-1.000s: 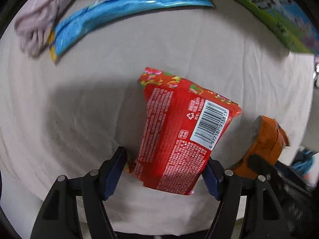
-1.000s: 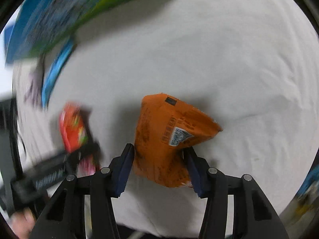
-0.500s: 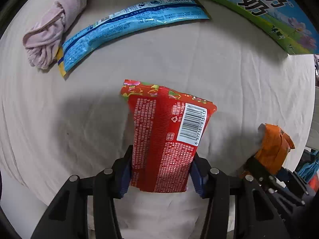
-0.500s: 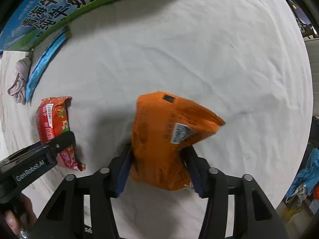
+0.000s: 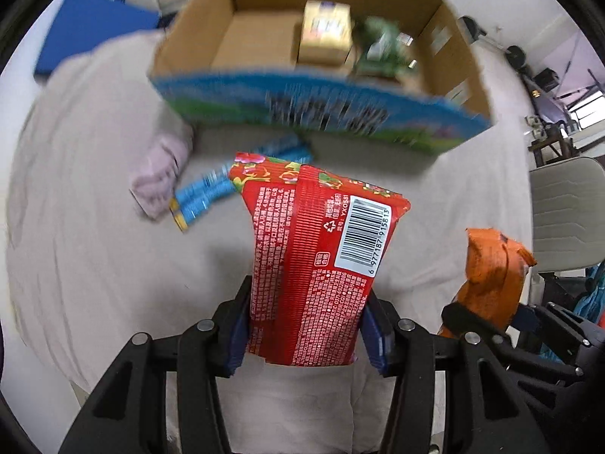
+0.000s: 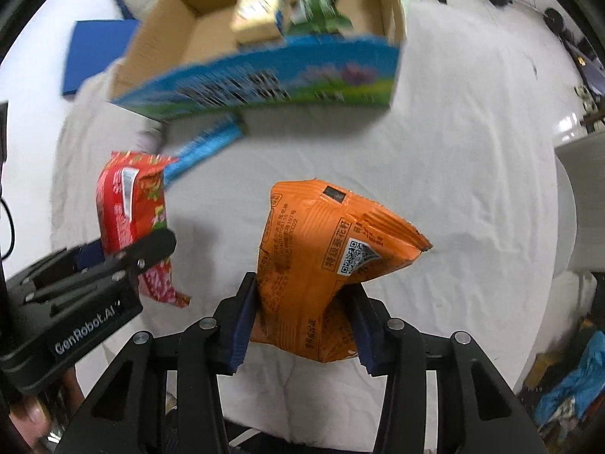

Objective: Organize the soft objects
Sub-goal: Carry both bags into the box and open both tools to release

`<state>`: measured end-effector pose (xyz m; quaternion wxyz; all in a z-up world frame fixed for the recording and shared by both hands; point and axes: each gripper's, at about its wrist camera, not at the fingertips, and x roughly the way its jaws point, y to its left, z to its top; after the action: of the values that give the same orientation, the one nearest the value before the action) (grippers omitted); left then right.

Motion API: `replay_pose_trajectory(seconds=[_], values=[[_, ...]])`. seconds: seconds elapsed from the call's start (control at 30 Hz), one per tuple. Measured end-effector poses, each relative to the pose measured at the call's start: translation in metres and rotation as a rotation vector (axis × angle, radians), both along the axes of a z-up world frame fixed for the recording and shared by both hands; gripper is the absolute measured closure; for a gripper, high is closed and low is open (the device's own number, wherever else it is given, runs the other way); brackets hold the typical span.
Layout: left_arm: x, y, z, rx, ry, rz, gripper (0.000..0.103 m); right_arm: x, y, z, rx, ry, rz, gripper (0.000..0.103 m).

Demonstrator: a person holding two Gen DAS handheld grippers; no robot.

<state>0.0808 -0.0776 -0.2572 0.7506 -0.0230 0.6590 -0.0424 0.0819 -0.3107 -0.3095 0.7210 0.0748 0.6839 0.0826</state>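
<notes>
My left gripper point(image 5: 304, 327) is shut on a red snack packet point(image 5: 317, 265) with a barcode and holds it up off the white cloth. The packet also shows in the right wrist view point(image 6: 130, 219). My right gripper point(image 6: 302, 327) is shut on an orange snack packet point(image 6: 325, 261), lifted too; it shows at the right of the left wrist view point(image 5: 491, 280). An open cardboard box point(image 5: 261, 90) point(image 6: 264, 87) with a blue-green printed front stands ahead; it holds a yellow carton point(image 5: 325, 30) and a green packet point(image 5: 382, 45).
A long blue packet point(image 5: 211, 193) point(image 6: 204, 147) and a pink cloth bundle point(image 5: 162, 174) lie on the white-covered table point(image 6: 453, 143) before the box. A blue board point(image 5: 94, 30) lies at the far left. A grey chair point(image 5: 567, 212) stands at the right.
Both grippers have tilted up and risen with their packets. The open box, seen before only as its printed front, now shows its inside. The view is blurred by motion.
</notes>
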Motion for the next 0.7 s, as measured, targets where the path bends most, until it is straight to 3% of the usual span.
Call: replay_pose_trajectory(seconds=[0.17,0.2,0.37,0.4,0.7], values=[[0.019,-0.004,0.059,-0.033,-0.095,-0.016,0.056,-0.001,-0.002,0.049,0.033,-0.074,0.007,0.056],[0.031,-0.015,0.049,-0.035,-0.108,-0.018,0.056,-0.003,-0.003,0.057,0.045,-0.086,0.005,0.056],[0.047,-0.008,0.096,-0.103,-0.152,-0.004,0.056,0.015,0.005,0.093,0.096,-0.150,0.004,0.056],[0.058,-0.005,0.086,-0.117,-0.153,-0.002,0.056,0.021,0.006,0.097,0.104,-0.160,0.001,0.056],[0.143,0.017,0.110,-0.145,-0.186,0.007,0.056,0.098,0.007,0.135,0.082,-0.253,0.011,0.056]])
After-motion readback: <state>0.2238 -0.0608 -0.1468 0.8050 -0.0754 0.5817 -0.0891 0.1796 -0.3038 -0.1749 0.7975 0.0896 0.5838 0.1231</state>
